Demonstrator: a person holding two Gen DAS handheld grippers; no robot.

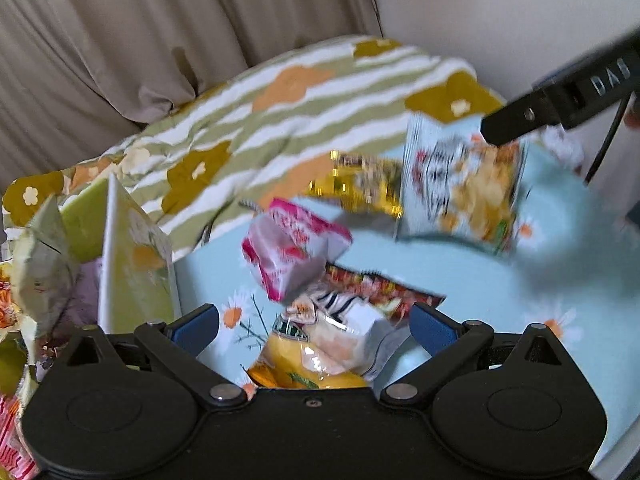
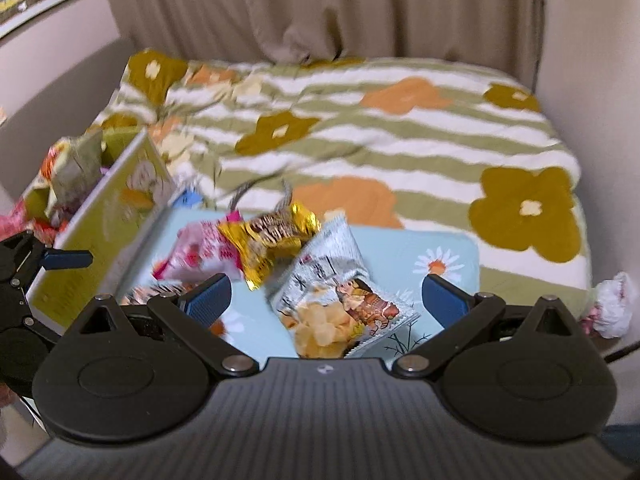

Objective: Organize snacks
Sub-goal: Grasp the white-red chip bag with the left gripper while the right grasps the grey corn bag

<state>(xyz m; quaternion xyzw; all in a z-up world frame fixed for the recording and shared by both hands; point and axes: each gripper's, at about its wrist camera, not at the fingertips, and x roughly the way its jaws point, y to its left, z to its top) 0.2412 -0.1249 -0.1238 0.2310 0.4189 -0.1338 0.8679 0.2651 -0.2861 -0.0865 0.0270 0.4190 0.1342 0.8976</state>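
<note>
Several snack packs lie on a light blue daisy mat (image 2: 452,248). In the left wrist view my left gripper (image 1: 316,328) is open, low over a yellow and white pack (image 1: 320,356), not touching it. Beyond it lie a red packet (image 1: 384,292), a pink pack (image 1: 292,248), a gold pack (image 1: 360,186) and a white chips pack (image 1: 460,188). My right gripper (image 2: 326,300) is open above the white chips pack (image 2: 340,296). The gold pack (image 2: 276,236) and pink pack (image 2: 200,256) lie to its left. One black finger (image 1: 520,116) of it overlaps the chips pack.
An open green box (image 2: 108,216) (image 1: 132,256) stands at the left of the mat, with several packs inside (image 1: 36,264). A striped flower quilt (image 2: 380,128) covers the bed behind. A crumpled white wrapper (image 2: 612,308) lies at the right. Curtains (image 2: 320,4) and walls close in behind.
</note>
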